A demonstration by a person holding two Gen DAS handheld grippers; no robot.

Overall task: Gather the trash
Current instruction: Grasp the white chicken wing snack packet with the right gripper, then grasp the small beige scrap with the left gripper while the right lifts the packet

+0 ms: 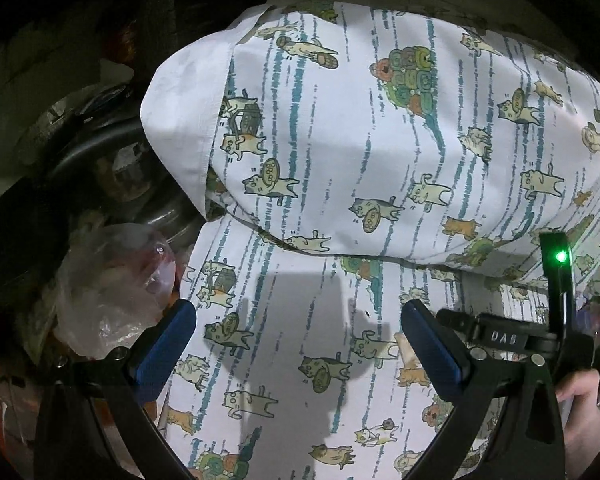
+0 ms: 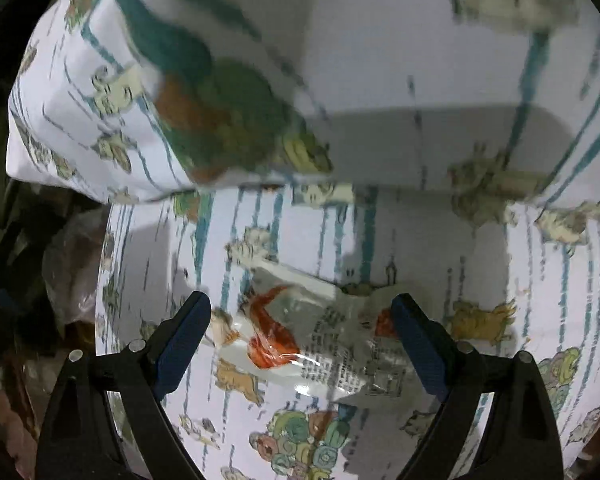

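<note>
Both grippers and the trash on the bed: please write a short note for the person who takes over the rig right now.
Left gripper: open, empty, above the cat-print sheet.
Right gripper: open, its fingers on either side of the clear wrapper with red print, not yet closed on it.
The wrapper lies flat on the sheet, in front of the pillow.
A crumpled plastic bag sits off the left edge of the bed.
Done: nothing collected yet, as far as visible.
Left: grasp the wrapper, then probably the bag.

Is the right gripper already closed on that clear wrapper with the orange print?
No. The right gripper is open, its fingers straddling the wrapper lying on the sheet.
</note>
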